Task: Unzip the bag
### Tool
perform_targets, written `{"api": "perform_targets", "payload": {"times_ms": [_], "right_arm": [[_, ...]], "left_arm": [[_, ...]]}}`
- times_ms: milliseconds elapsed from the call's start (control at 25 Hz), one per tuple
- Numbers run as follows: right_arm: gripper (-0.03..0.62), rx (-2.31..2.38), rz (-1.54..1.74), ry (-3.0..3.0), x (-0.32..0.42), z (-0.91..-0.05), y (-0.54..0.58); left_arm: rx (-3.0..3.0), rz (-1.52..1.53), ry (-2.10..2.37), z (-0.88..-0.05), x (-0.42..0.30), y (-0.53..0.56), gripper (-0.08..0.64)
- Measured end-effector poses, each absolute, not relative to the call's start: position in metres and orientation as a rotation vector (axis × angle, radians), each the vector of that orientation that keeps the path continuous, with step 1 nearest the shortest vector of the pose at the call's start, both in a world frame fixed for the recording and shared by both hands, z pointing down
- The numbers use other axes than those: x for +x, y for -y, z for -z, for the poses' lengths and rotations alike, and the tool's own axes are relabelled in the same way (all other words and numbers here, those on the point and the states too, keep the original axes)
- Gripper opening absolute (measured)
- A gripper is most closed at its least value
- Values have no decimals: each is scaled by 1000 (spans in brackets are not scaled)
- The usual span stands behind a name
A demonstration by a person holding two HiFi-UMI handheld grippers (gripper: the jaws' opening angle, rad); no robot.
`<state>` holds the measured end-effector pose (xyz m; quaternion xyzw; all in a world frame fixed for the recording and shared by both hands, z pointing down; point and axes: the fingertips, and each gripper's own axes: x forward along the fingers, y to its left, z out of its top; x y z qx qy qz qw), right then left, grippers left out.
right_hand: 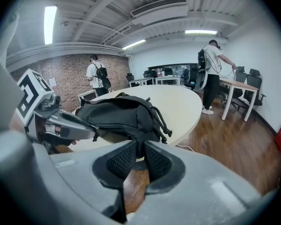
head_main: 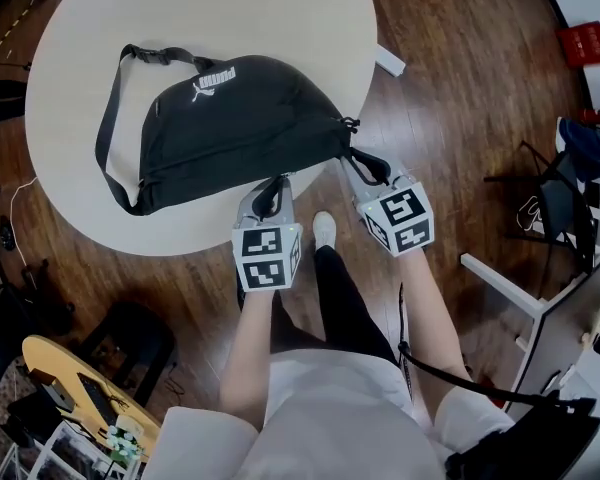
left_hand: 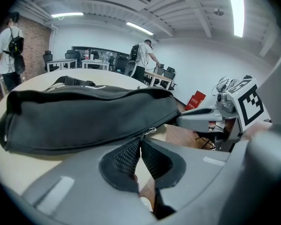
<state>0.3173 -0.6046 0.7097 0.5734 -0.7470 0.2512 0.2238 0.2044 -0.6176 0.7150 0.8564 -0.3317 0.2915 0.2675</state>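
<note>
A black waist bag [head_main: 230, 118] was recorded on the round table [head_main: 70, 68], with the left gripper [head_main: 272, 193] at its near edge and the right gripper [head_main: 363, 165] at its end.

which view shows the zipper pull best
Left gripper view: the metal zipper pull shows close up at the left gripper's shut fingers. Head view hides it behind that gripper; right gripper view barely shows it.

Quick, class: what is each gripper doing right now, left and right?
Left gripper: jaws closed on the zipper pull of the bag.
Right gripper: jaws closed on the end of the bag.
</note>
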Motion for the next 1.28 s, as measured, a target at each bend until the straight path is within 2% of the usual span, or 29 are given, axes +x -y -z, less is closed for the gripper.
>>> {"api": "perform_targets", "payload": {"times_ms": [600, 920, 1280], "right_arm": [[43, 1653, -720, 1942, 334, -713, 608], [43, 1665, -722, 1893, 337, -722, 611], [44, 1705, -711, 1872, 332, -733, 610]], "left_arm": [[2165, -910, 1229, -716, 2, 670, 26], [2157, -929, 1314, -718, -53, 692, 28], [2150, -938, 1297, -730, -52, 688, 35]]}}
